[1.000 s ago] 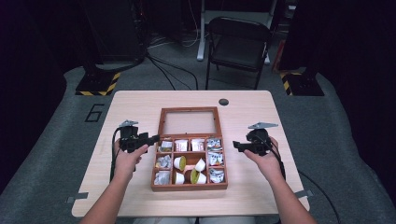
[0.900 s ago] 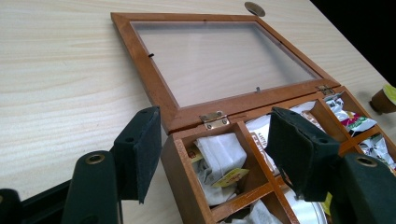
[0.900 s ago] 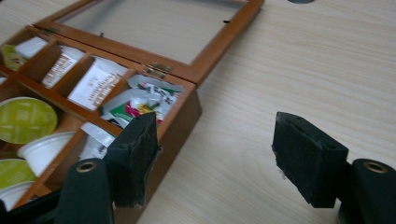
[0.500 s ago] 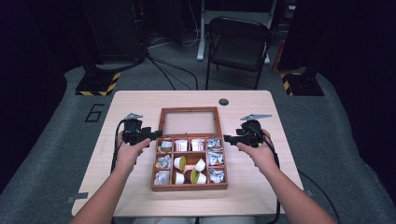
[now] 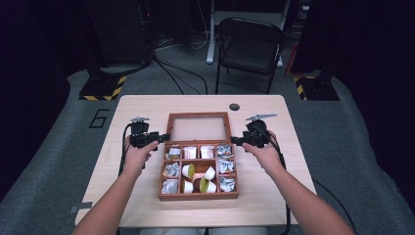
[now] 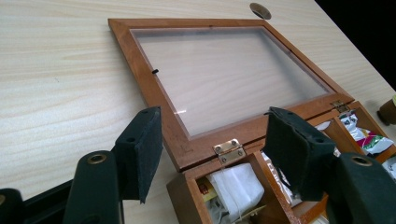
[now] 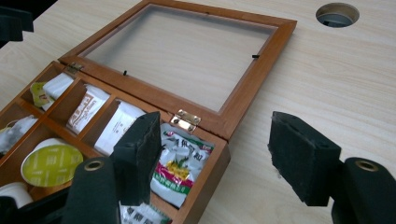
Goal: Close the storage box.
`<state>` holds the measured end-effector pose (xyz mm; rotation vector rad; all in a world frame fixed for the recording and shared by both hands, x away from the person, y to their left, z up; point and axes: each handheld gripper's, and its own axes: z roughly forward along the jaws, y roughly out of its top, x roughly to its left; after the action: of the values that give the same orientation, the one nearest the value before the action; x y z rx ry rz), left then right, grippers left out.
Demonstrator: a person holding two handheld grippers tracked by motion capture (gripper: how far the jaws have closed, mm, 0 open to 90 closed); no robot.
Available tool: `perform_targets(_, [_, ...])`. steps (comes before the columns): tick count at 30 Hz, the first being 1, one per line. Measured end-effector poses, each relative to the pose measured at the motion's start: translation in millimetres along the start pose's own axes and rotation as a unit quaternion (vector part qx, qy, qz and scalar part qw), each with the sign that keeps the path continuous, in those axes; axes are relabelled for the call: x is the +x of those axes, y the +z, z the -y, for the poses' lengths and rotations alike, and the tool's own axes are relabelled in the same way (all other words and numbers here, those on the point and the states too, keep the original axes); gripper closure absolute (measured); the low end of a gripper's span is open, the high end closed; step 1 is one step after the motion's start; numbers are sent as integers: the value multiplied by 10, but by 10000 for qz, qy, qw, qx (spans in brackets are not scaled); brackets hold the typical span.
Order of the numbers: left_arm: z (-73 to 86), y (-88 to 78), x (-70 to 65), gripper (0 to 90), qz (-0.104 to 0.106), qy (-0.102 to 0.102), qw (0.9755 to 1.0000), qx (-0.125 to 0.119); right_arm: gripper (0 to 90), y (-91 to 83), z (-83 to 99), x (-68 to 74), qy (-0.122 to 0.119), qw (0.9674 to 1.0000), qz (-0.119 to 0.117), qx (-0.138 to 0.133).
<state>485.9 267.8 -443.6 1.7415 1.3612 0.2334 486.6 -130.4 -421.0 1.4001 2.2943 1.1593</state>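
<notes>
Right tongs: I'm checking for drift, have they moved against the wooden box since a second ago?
Yes. The right tongs have slid inward to the wooden box's right rear corner, their jaws closing on nothing.

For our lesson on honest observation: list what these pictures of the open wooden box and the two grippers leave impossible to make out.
- Wooden box: the high view is too small to read the packets' print.
- Left gripper: its own view's bottom edge cuts off the box's front compartments.
- Right gripper: its near jaw hides part of the green packet.
- Table hole: its inside is dark.
</notes>
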Motion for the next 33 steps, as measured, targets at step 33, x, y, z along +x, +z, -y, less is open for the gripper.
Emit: perform_targets(33, [-210, 337, 74, 346, -118, -63, 9993, 342, 334, 476, -237, -70, 318, 9994, -121, -4])
